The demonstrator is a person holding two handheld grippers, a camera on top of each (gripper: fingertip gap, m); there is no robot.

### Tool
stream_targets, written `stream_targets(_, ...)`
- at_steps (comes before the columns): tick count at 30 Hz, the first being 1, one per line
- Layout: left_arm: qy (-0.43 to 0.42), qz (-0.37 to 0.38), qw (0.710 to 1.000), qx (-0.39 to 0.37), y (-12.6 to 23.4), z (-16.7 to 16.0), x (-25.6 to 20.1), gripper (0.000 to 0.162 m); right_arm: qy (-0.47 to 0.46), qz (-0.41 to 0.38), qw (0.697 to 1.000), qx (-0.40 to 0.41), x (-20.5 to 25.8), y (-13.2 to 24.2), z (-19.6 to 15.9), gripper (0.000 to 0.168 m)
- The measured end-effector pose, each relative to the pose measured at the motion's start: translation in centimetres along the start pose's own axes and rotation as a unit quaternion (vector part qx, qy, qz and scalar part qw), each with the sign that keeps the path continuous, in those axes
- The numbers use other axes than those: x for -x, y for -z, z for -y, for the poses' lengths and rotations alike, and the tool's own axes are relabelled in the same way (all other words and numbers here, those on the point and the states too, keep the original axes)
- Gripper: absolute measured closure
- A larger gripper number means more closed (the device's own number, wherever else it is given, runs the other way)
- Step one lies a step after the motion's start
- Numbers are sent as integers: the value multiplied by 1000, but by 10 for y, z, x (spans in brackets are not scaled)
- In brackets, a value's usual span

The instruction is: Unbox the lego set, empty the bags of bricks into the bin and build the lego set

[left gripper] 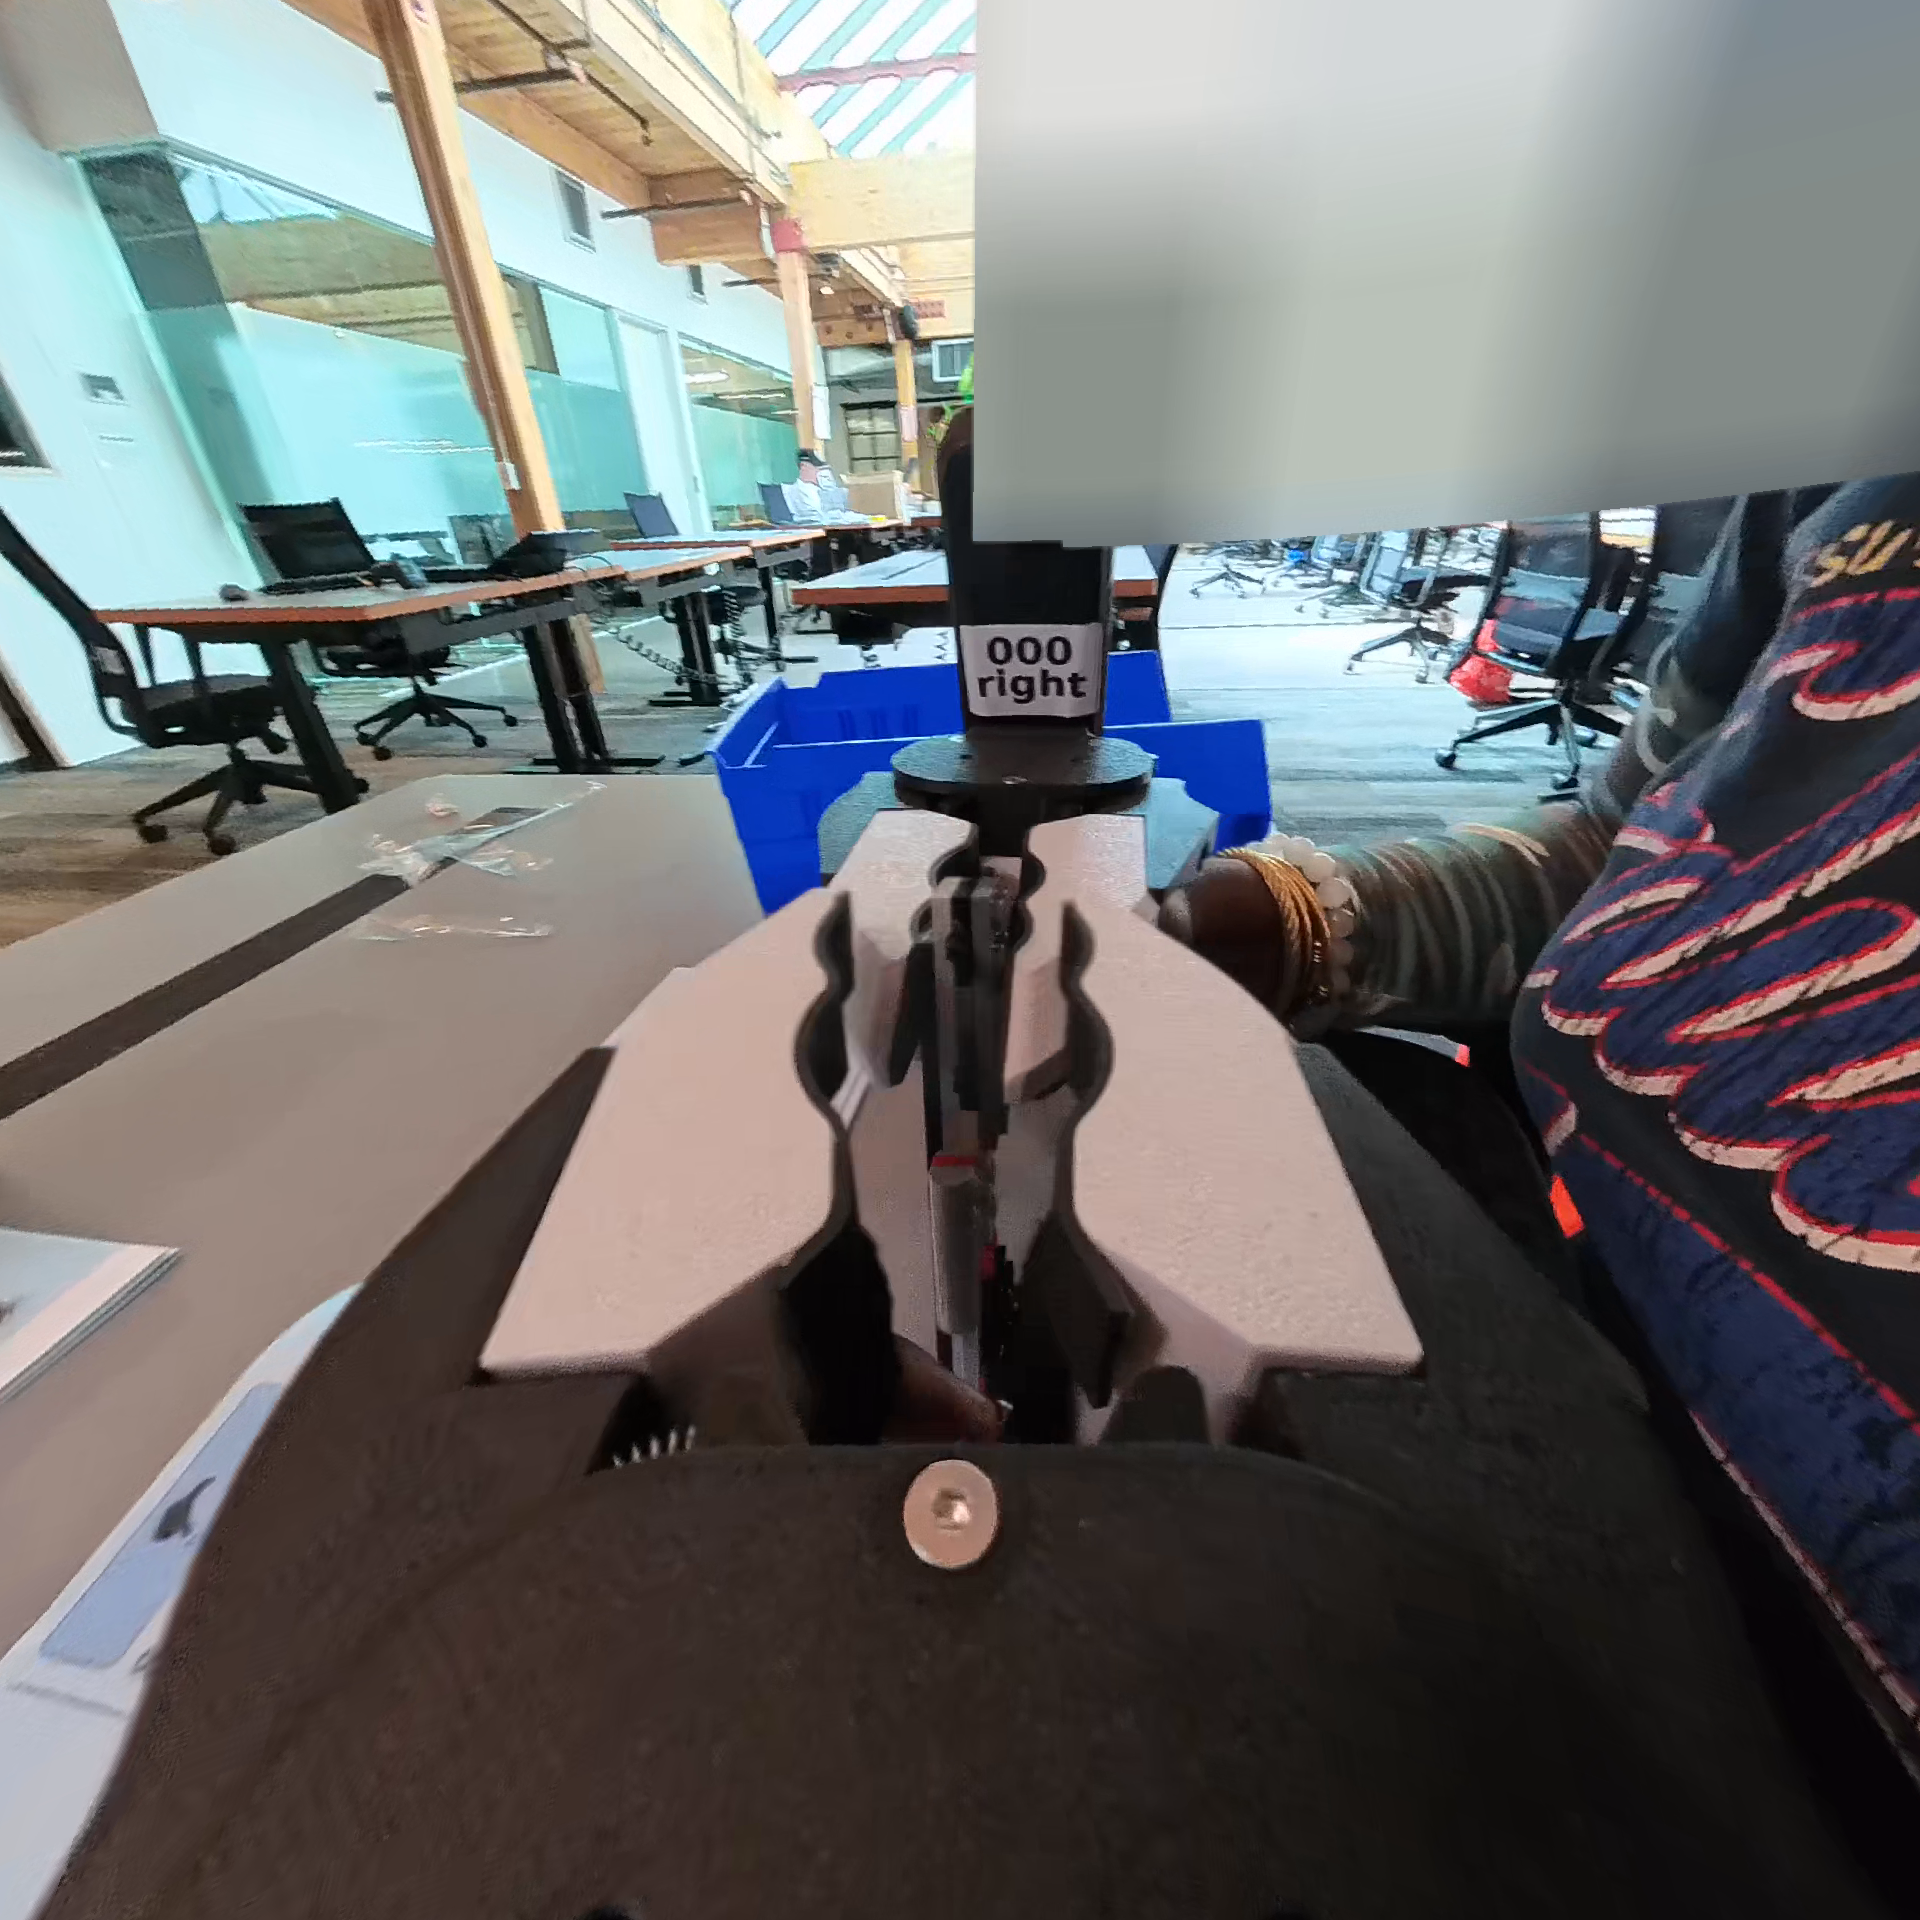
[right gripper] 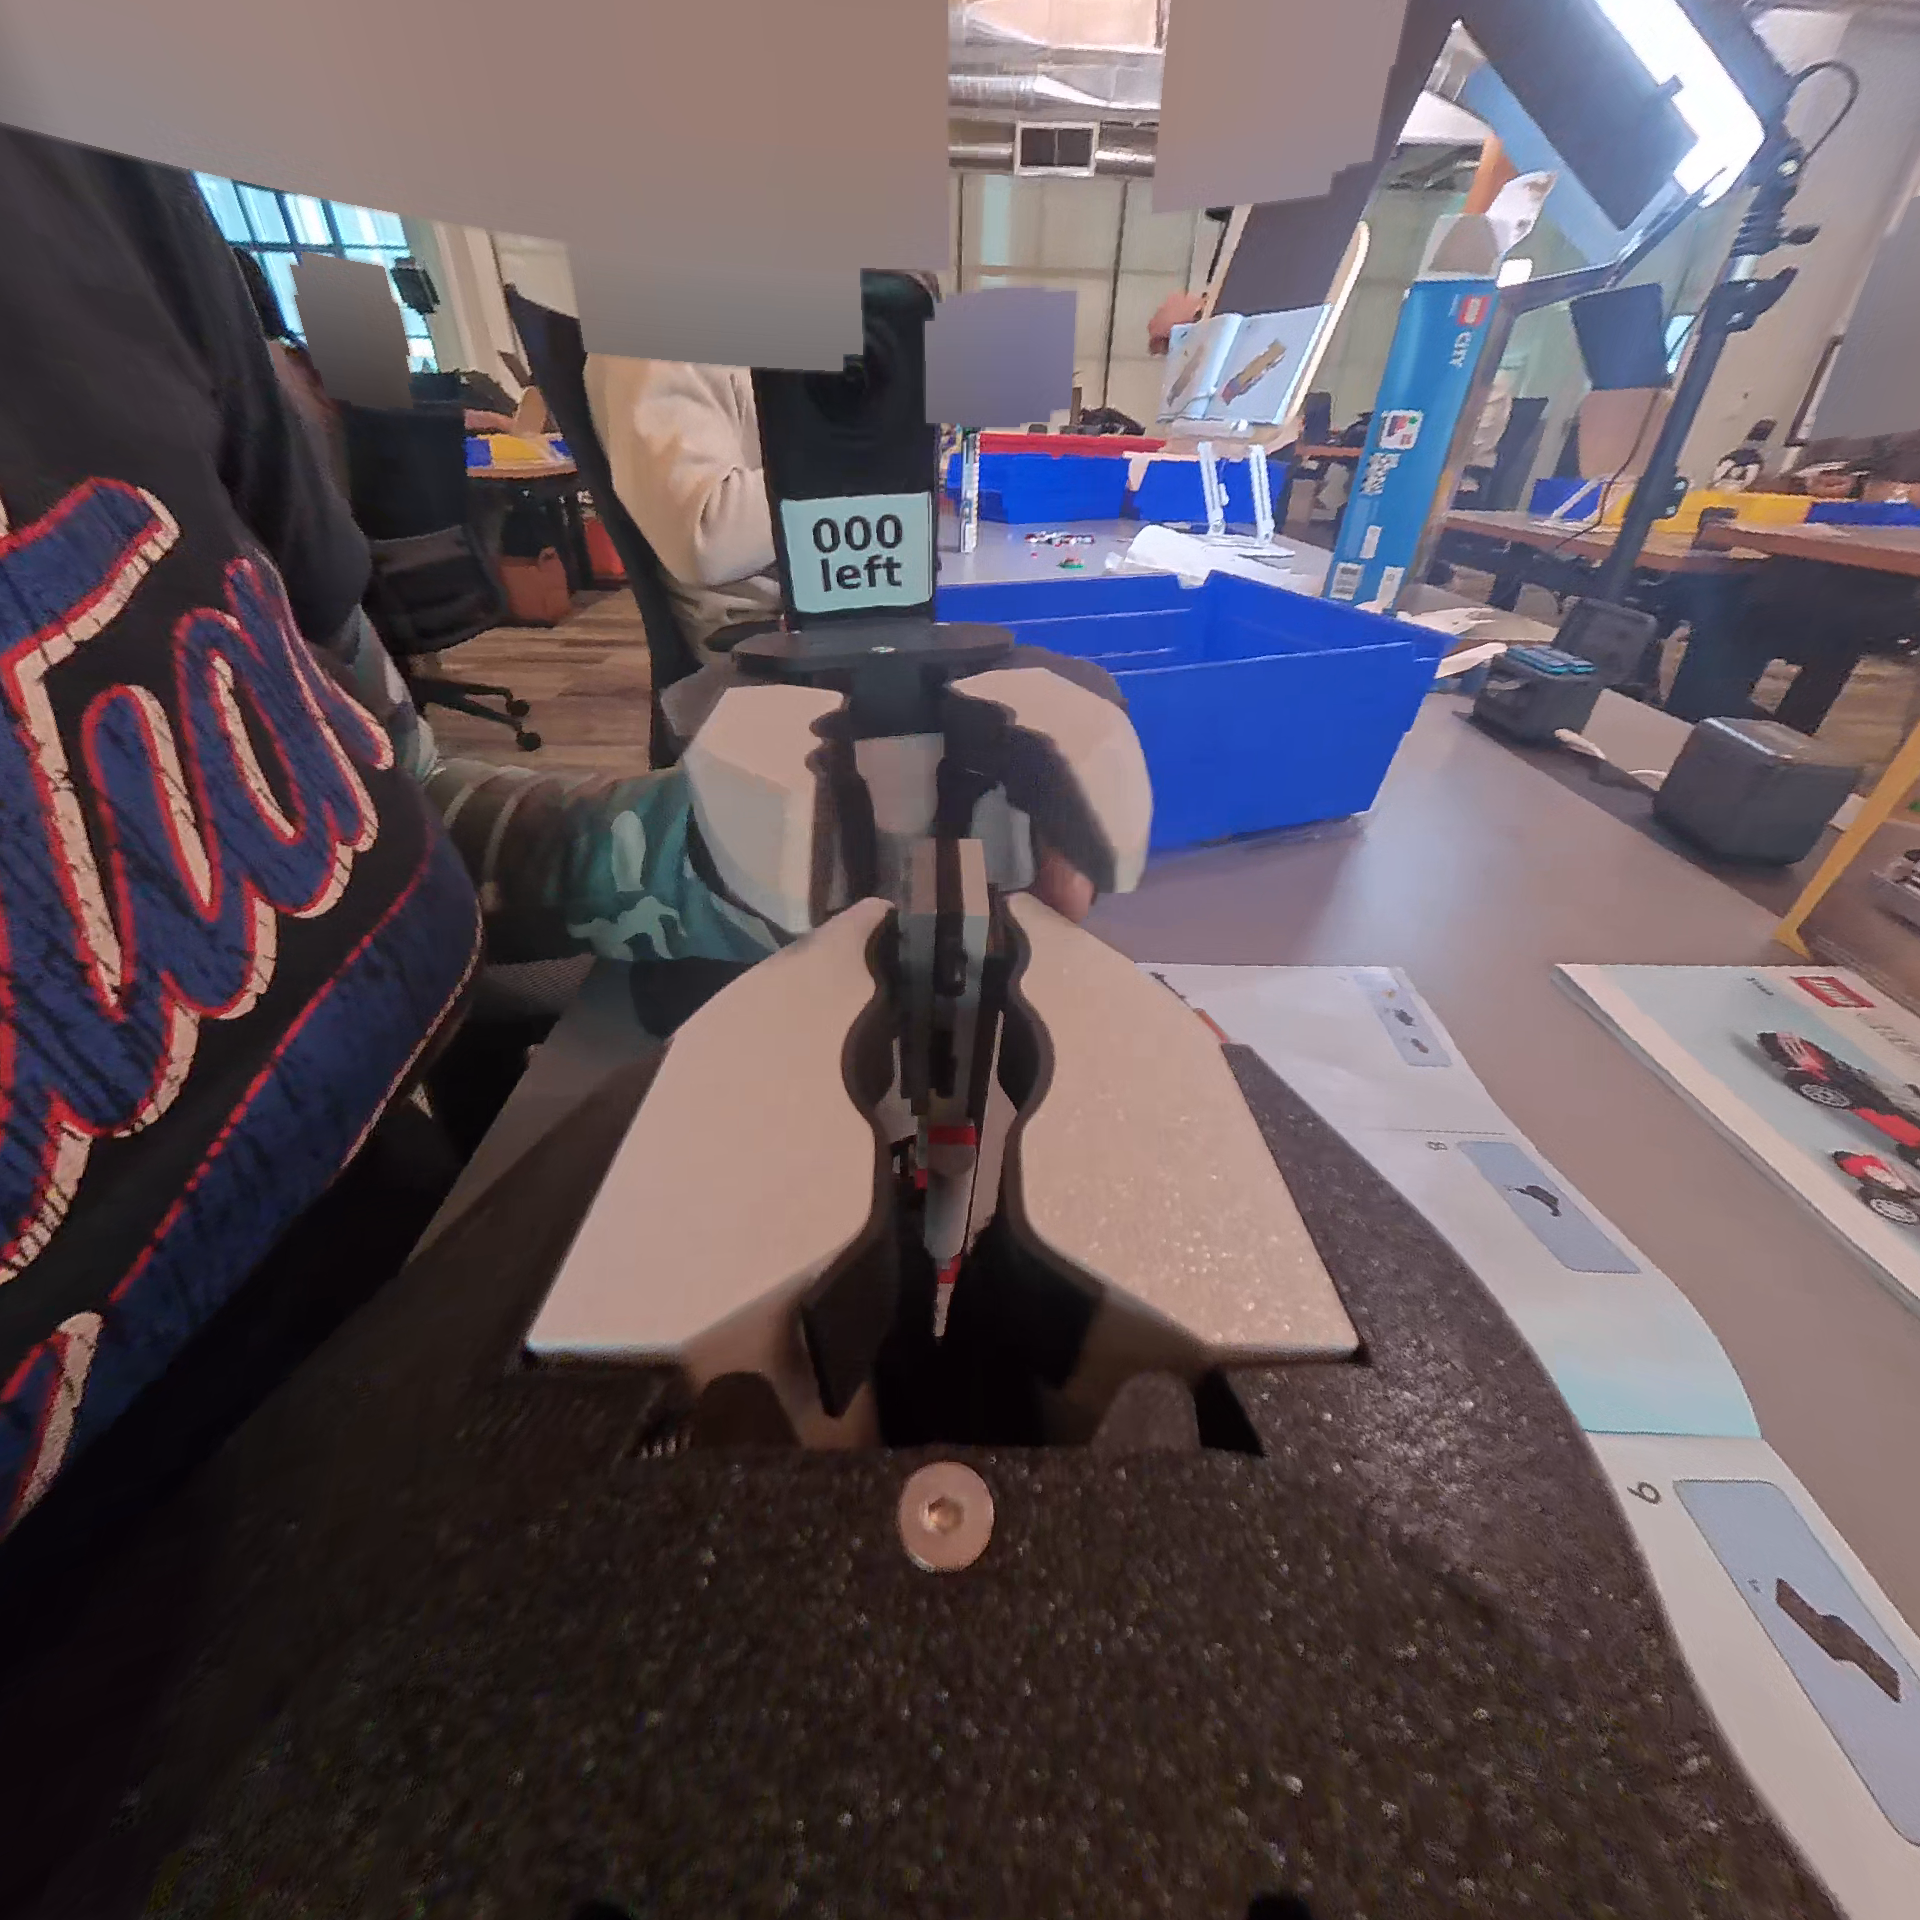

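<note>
A thin grey and black lego assembly with small red parts is held edge-on between both grippers above the table. My left gripper is shut on one end of it. My right gripper is shut on the other end of the same assembly. The two grippers face each other, fingertips almost touching. The right gripper shows straight ahead in the left wrist view, and the left gripper shows straight ahead in the right wrist view. The blue bin stands on the table behind them; its contents are hidden.
An open instruction booklet and a second booklet lie on the grey table. Empty clear bags lie farther along it. A tall blue lego box and a dark grey block stand beyond. The person's torso is close. Left and right tips are no more than a few centimetres apart.
</note>
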State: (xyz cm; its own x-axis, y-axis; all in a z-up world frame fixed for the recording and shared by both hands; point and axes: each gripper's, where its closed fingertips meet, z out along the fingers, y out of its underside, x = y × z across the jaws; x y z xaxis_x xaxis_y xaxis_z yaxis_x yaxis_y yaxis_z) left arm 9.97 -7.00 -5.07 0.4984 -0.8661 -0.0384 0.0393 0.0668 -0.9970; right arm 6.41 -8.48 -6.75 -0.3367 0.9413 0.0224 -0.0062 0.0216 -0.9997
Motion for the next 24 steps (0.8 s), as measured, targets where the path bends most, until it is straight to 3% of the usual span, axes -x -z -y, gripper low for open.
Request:
stream_targets(3,15,0,1000,-13,4,3,3,115,-7,-12,1000,-10,-5,2,1,152)
stream_targets(8,23,-13,999,-26,6,1,4,160,-15,-19,1000,-10,-8,1,-3,152)
stream_targets(9,20,-6,1000,-24,6,0,6,162,-15,-22,1000,-7,-9,2,-5,152)
stream_targets(12,25,-6,999,-22,5,-3,7,158,-16,-29,999,-6,-12,2,-7,153)
stream_targets(14,27,-2,1000,-14,5,-6,9,138,-18,-29,999,-12,-12,3,-5,153)
stream_targets(16,15,1,1000,-12,5,-9,8,128,-14,-32,999,-12,-13,4,-4,153)
stream_targets(24,1,-11,999,-32,5,-5,2,136,2,-25,1000,-2,-8,0,-8,153)
